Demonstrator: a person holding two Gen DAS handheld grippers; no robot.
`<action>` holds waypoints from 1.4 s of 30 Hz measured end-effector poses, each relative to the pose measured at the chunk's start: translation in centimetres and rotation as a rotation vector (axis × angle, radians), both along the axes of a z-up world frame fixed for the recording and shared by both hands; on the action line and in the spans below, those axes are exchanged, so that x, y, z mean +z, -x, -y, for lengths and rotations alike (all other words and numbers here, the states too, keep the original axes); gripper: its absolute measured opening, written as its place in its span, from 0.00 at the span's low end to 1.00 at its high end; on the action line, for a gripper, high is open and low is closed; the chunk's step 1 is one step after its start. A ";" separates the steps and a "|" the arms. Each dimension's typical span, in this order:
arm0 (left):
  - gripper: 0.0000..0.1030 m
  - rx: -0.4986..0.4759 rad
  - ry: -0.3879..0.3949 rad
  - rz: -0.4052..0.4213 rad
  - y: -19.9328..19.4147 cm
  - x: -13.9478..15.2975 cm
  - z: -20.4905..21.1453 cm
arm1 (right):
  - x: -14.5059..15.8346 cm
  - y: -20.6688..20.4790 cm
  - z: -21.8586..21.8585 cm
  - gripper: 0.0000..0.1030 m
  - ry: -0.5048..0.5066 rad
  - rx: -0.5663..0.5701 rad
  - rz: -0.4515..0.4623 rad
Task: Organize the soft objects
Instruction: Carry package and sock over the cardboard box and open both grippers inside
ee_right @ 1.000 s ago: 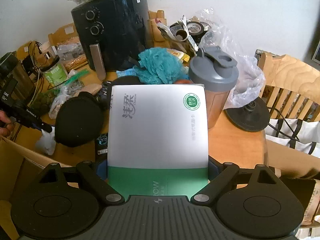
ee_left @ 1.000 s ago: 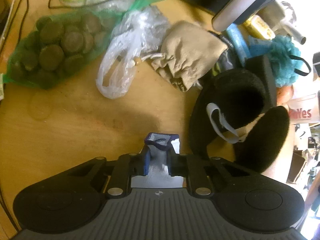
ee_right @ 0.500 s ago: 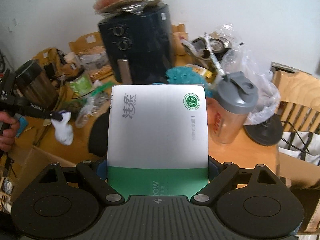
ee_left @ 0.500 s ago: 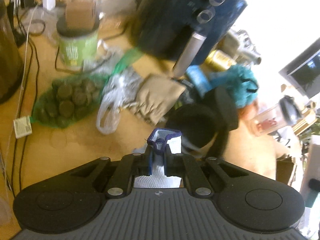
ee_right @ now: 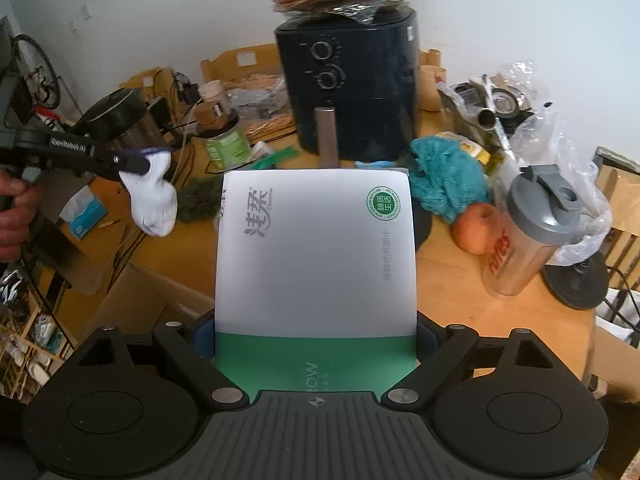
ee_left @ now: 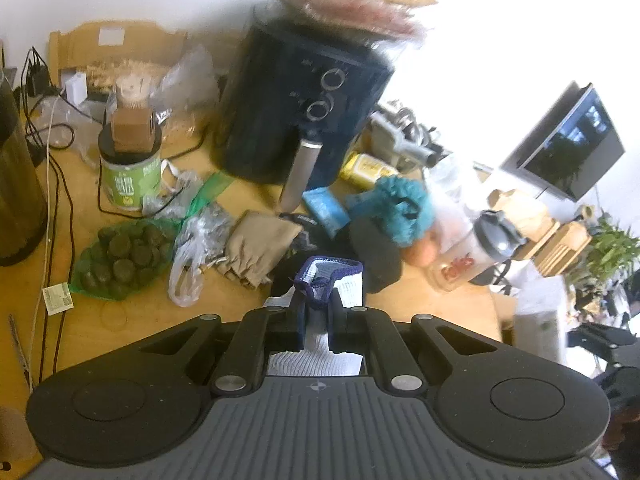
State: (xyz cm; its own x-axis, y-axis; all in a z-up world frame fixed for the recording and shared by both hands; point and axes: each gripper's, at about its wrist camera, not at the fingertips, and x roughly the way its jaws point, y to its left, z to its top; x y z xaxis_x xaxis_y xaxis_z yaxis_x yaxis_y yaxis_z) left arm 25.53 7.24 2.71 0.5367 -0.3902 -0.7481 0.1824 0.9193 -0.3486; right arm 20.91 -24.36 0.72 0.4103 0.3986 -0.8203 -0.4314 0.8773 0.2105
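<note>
A white knitted sock with a navy-blue cuff (ee_left: pixel 320 280) hangs in the air above a crowded wooden table (ee_left: pixel 132 332), pinched at the cuff between the pressed-together jaws of the left gripper (ee_left: pixel 317 312); a second ago the same gripper held it low over the tabletop, beside a black U-shaped travel pillow (ee_left: pixel 376 256) and a beige drawstring cloth pouch (ee_left: pixel 260 244), and it has since been raised and drawn back, so that the black air fryer (ee_left: pixel 308 120) and the wall now fill the left wrist view. From the right wrist view the sock (ee_right: pixel 154 204) dangles free at the table's left edge, with an open brown cardboard box (ee_right: pixel 132 304) lower down in the frame, though whether it hangs directly over the box cannot be told. The right gripper (ee_right: pixel 316 336) has risen too, its jaws spread wide and clamped on the two sides of a white and green soft pack of tissues (ee_right: pixel 316 256), carried clear of the table. Both soft items are thus lifted and in transit; a teal mesh bath sponge (ee_right: pixel 448 184), the pillow and the pouch still lie among the clutter, so the sorting looks to be only partly done, with the box the likely drop point
</note>
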 end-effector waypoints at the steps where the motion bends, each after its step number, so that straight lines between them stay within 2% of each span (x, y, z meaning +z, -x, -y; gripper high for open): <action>1: 0.10 -0.001 0.002 0.008 0.4 0.4 0.0 | 0.1 0.2 -0.2 0.88 -0.002 0.009 -0.001; 10: 0.10 -0.033 -0.016 0.067 4.0 2.3 1.1 | 0.0 2.0 -1.7 0.88 -0.011 0.085 -0.015; 19: 0.10 -0.069 -0.040 0.065 7.7 1.5 2.5 | -0.9 4.2 -3.3 0.88 -0.038 0.141 -0.078; 25: 0.10 -0.065 -0.063 0.051 9.7 0.3 3.0 | -1.7 5.0 -4.0 0.88 -0.058 0.108 -0.133; 32: 0.10 -0.062 -0.091 0.033 11.0 -1.2 4.0 | -1.8 5.5 -4.5 0.89 -0.009 0.023 -0.180; 36: 0.10 -0.074 -0.134 0.039 11.5 -1.7 5.0 | -1.4 5.9 -4.9 0.89 0.048 0.001 -0.187; 39: 0.18 -0.072 -0.173 0.050 11.9 -1.7 5.6 | -1.0 6.0 -5.2 0.93 0.099 -0.002 -0.176; 40: 0.29 -0.070 -0.183 0.055 12.1 -1.6 5.8 | -0.8 6.1 -5.2 1.00 0.106 0.003 -0.172; 41: 0.36 -0.067 -0.196 0.061 12.2 -1.5 5.9 | -0.4 6.2 -5.1 1.00 0.103 0.012 -0.163; 42: 0.49 -0.060 -0.207 0.069 12.4 -1.4 6.0 | -0.1 6.3 -5.0 1.00 0.104 0.019 -0.154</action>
